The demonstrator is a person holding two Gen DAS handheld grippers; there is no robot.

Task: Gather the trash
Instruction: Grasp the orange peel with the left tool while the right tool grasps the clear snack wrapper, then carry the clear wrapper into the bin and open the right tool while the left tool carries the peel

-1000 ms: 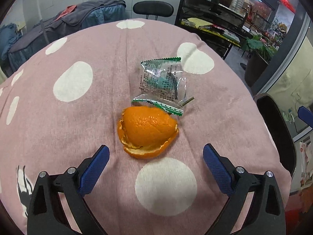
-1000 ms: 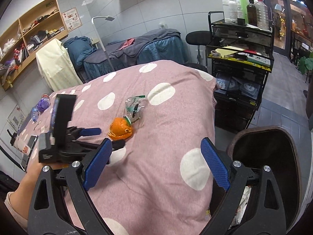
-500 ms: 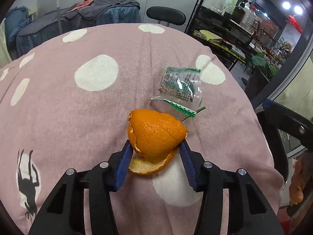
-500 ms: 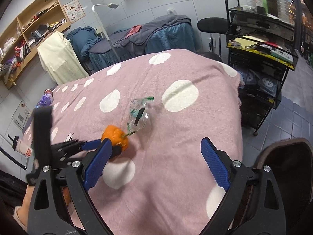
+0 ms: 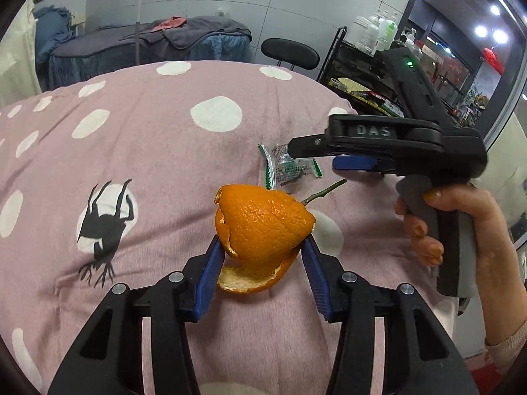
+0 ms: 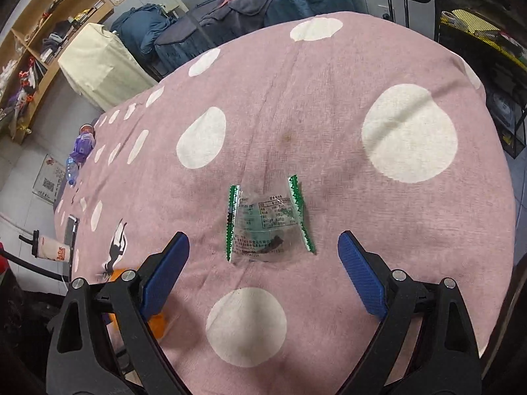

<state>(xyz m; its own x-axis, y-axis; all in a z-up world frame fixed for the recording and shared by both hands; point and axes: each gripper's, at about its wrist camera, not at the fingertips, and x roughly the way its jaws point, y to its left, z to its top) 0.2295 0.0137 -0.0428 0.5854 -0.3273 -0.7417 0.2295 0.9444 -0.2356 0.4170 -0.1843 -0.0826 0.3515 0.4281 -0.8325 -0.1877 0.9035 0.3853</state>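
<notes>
A curled orange peel (image 5: 263, 230), bright outside and pale inside with a thin stem, is clamped between the blue pads of the left tool (image 5: 260, 263), low in the frame's centre. A clear, green-edged wrapper (image 6: 266, 220) is seen on the pink dotted desk (image 6: 329, 115), ahead of the wide-open right tool (image 6: 263, 263).

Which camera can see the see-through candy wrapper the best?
The right wrist view. There the clear wrapper lies whole on the pink cloth, between the open blue fingers. In the left wrist view the wrapper is farther off and partly hidden behind the other gripper's black tip.
</notes>
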